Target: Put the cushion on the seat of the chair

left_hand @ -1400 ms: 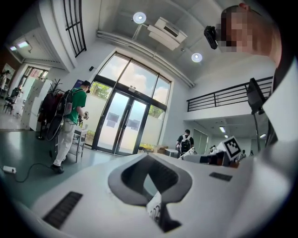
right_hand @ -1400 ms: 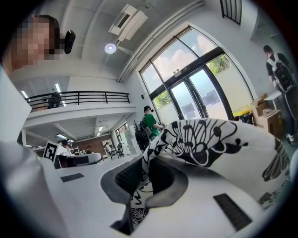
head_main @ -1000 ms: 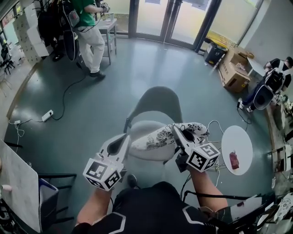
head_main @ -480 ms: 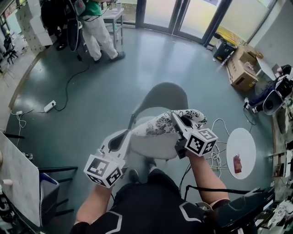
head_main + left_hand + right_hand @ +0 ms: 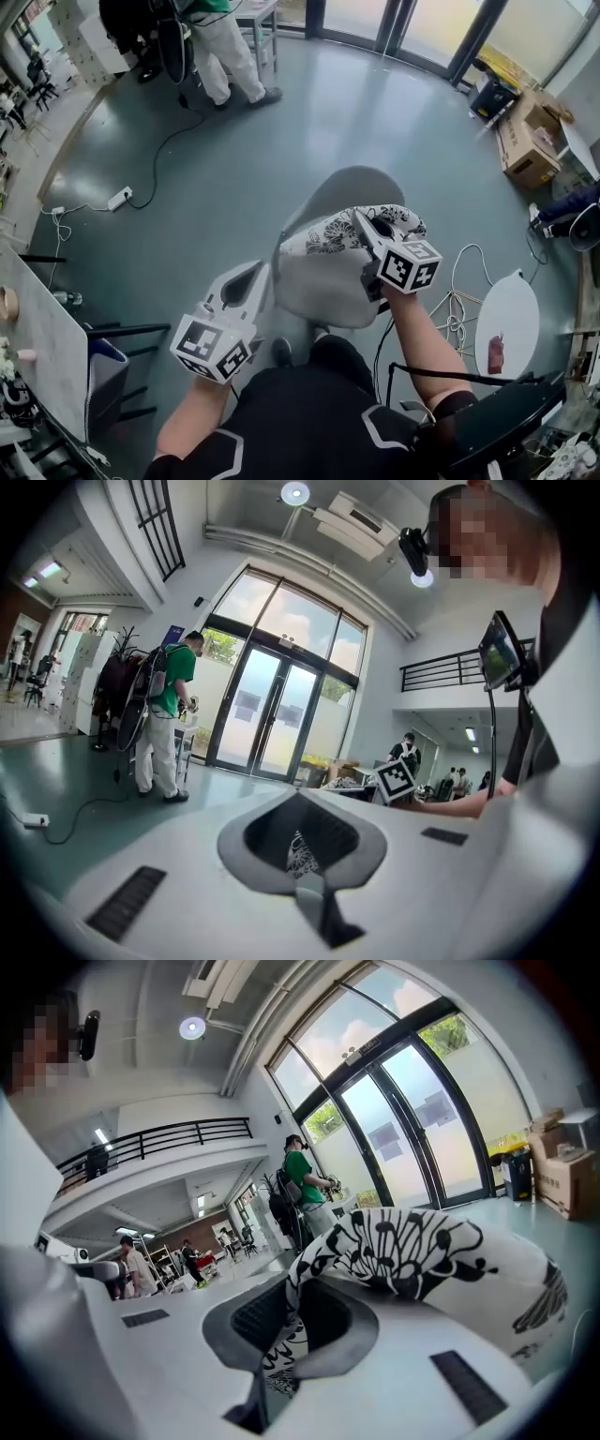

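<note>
While the floral cushion (image 5: 323, 267) hangs slack over the seat of the grey chair (image 5: 349, 186), we find the left tool (image 5: 262, 277) pinched on one edge of its fabric and the right tool (image 5: 366, 223) clamped on the opposite edge. We judge it light, soft and floppy; grips at both edges suit it, kept apart to limit sagging.
</note>
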Demonstrator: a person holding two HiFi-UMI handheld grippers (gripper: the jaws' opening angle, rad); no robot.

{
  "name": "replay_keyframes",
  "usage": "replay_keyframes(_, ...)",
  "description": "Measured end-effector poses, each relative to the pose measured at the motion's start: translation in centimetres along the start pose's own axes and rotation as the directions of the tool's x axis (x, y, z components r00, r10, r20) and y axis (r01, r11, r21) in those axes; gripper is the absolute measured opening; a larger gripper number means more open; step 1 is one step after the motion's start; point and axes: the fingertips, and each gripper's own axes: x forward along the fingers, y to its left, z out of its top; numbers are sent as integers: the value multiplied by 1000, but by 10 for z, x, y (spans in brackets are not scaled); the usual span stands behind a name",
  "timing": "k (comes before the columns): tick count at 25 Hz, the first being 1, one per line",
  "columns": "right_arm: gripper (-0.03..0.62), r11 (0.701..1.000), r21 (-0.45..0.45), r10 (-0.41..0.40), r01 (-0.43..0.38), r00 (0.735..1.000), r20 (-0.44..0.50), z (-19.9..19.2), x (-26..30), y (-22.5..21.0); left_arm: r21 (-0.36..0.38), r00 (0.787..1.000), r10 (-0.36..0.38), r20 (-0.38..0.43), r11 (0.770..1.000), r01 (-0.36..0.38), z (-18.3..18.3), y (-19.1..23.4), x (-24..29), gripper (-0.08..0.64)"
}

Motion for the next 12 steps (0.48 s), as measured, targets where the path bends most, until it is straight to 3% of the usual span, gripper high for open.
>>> replay_keyframes(8,26,999,24,25,-24,998,-64,-27,55,-43,5,998,28,-55,1000,-28,-12,8,34,8)
replay_keyframes(12,26,999,19,29,-28,995,-97,-39,76,-58,-45,996,55,-65,997,-58,-15,16,44,8)
